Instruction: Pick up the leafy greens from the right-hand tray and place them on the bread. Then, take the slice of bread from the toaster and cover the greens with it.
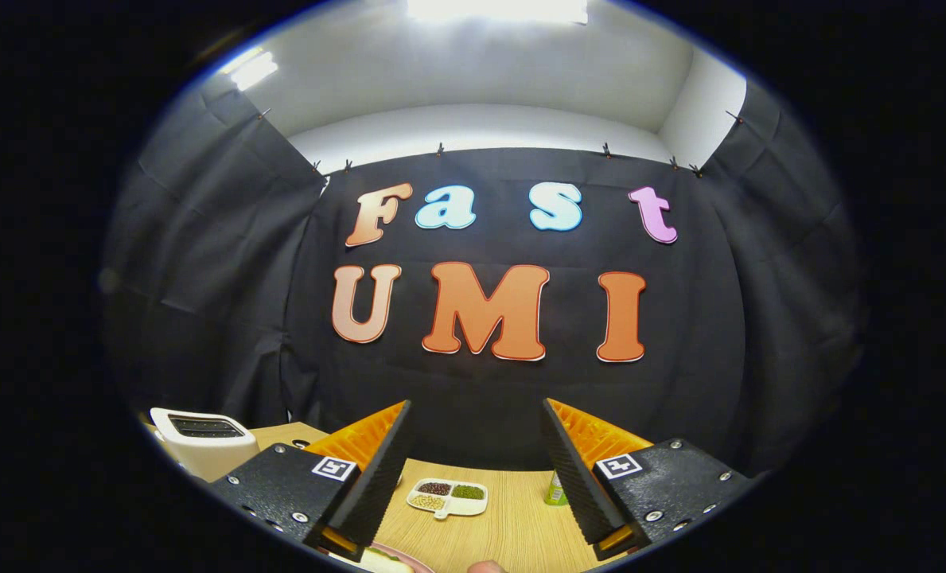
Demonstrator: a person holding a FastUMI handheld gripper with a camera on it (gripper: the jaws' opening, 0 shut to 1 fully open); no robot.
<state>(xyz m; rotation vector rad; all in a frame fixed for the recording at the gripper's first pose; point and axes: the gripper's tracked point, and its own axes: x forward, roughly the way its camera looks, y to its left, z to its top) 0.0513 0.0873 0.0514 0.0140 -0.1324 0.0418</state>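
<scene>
Light wooden table (512, 525), white toaster (202, 440) at its left, divided snack dish (447, 497) mid-table, green bottle (555, 490) nearby

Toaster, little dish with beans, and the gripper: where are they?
Toaster (202, 442): gripper view, on its white top beside the slots.
Divided dish (447, 496): gripper view, on its middle, beyond the fingers.
Gripper (480, 446): gripper view, midway between its open fingers.

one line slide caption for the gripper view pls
Open gripper held above wooden table, white divided dish of beans beyond its fingers, white toaster off to one side.
</scene>
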